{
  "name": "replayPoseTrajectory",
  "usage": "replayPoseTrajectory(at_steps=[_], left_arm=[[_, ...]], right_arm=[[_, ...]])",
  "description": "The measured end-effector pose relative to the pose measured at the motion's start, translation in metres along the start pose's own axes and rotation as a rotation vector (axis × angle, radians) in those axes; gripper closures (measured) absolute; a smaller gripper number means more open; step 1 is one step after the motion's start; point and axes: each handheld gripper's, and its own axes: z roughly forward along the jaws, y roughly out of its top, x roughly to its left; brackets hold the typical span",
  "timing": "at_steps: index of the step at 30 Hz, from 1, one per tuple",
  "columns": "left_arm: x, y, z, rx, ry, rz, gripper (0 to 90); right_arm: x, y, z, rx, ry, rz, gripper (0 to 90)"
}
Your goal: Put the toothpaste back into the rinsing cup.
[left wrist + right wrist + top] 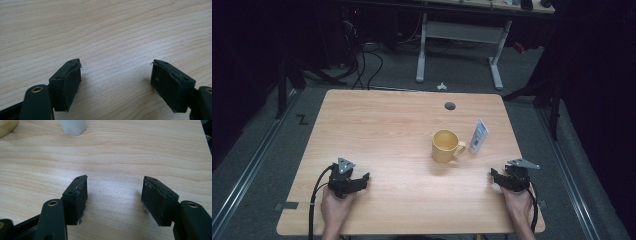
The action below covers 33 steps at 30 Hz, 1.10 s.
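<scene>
Yellow mug point(445, 145) stands beside a white bottle point(478, 136) on the table point(382, 130).

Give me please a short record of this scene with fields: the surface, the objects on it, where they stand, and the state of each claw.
surface: wooden table, with a round cable hole near its far edge
object 1: yellow mug, upright, handle turned toward the white object
object 2: white tube-like item, just right of the mug's handle; contact cannot be told
left claw: open, nothing between its jaws, low over bare wood near the table's front left
right claw: open, nothing held, near the front right, below the mug and white item
</scene>
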Motion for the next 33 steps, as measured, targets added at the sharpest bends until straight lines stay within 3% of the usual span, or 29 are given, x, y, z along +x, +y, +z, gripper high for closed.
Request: replayPoseTrajectory(at_steps=[15,33], left_arm=[[0.0,0.0,0.0,0.0,0.002,0.0,24.5],[0.0,0.0,0.0,0.0,0.002,0.0,24.5]], right_arm=[[0.006,-0.005,-0.026,-0.087,0.078,0.017,43.7],[0.032,0.003,-0.041,-0.124,0.118,-0.038,47.4]])
